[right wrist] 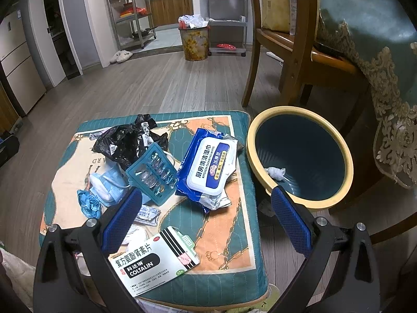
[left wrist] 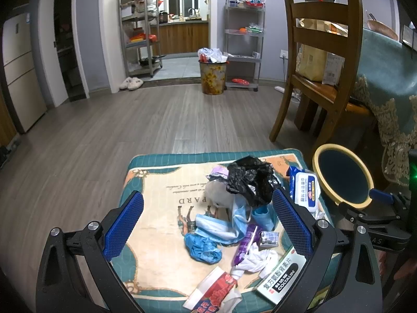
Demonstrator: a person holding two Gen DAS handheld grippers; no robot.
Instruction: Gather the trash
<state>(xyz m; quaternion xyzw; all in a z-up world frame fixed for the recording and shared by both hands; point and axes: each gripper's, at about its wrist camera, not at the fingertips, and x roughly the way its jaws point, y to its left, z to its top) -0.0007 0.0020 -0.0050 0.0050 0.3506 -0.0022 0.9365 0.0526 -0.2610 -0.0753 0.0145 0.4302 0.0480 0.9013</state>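
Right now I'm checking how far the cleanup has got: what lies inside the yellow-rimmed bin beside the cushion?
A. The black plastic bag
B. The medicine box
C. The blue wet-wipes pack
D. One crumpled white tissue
D: the right wrist view shows only a crumpled white tissue in the bin; the wipes pack, black bag and medicine box lie on the cushion.

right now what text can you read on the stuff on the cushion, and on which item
"COLTALIN", "复方氨酚肾素片", "12": white medicine box.
"厨房清洁湿巾", "KITCHEN CLEANING WIPES": blue wipes pack.
"ARD" in the right view, "PARD" upside down in the left: cushion print.
Too small or blurred: the script line on the cushion, the black bag's white label, the small foil sachet, the red-and-white wrapper, the purple wrapper.
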